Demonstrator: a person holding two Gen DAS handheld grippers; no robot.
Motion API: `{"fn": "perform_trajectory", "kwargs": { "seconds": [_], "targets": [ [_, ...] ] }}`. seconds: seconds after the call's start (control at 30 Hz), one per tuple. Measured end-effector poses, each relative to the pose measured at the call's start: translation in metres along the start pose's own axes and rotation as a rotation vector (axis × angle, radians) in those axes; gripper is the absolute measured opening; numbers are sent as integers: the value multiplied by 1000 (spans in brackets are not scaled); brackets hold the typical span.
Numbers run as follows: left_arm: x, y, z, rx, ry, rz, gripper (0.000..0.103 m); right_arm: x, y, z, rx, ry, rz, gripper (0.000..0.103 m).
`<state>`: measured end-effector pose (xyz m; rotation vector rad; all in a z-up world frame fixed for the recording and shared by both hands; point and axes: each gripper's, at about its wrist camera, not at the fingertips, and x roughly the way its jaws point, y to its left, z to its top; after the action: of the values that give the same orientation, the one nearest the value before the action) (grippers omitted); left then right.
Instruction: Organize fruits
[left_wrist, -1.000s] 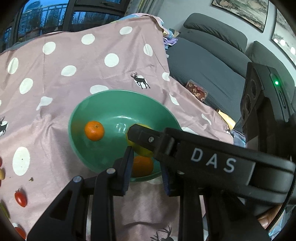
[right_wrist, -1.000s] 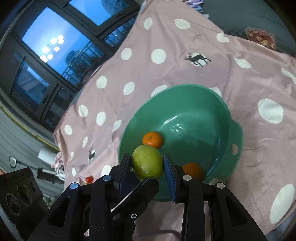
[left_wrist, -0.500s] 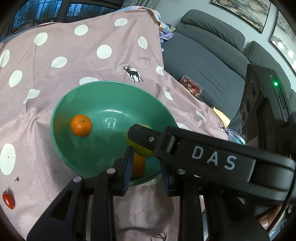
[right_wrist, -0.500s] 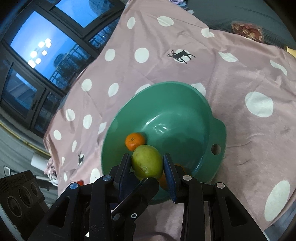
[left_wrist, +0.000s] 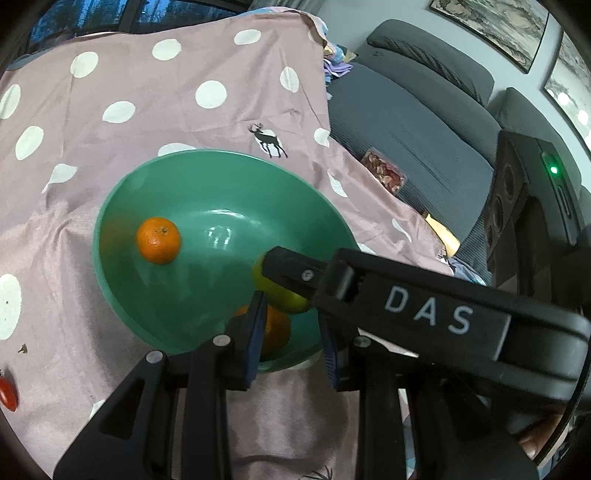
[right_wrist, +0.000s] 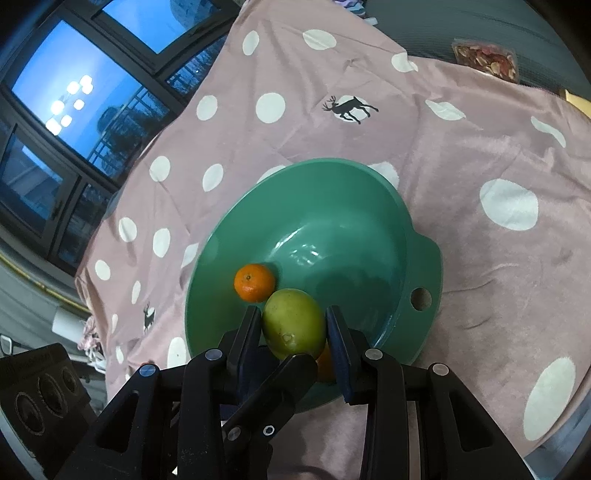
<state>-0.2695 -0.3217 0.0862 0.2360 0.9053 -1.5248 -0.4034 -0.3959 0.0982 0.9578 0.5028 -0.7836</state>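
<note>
Through the left wrist view my left gripper (left_wrist: 291, 332) sits nearly clenched and empty above the round green plastic bowl (left_wrist: 122, 273), while through the right wrist view my right gripper (right_wrist: 293, 328) clamps the smooth yellow-green mango (right_wrist: 293, 323), which I'd lower gently before releasing.

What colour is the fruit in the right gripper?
Yellow-green fruit, clearest in the right wrist view.
</note>
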Motion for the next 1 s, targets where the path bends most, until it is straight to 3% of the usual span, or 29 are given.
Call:
{"fn": "perform_trajectory", "kwargs": {
  "seconds": [0.13,0.3,0.57,0.67,0.8,1.0],
  "targets": [
    [-9,4,0,-20,-24,18,32,-4,1,0,-6,-27,-34,38],
    [-38,10,-2,-21,-79,49,50,-11,6,1,-17,-62,-34,40],
    [-101,39,-12,-87,-172,147,68,-19,28,-3,-93,-103,-36,42],
    [-126,50,-19,-104,-192,204,72,-22,41,-8,-138,-123,-28,49],
    [-160,71,-30,-142,-225,273,74,-25,60,-14,-192,-139,-12,49],
    [-209,119,-54,-303,-276,356,75,-19,93,-29,-292,-106,56,50]
  ]
}}
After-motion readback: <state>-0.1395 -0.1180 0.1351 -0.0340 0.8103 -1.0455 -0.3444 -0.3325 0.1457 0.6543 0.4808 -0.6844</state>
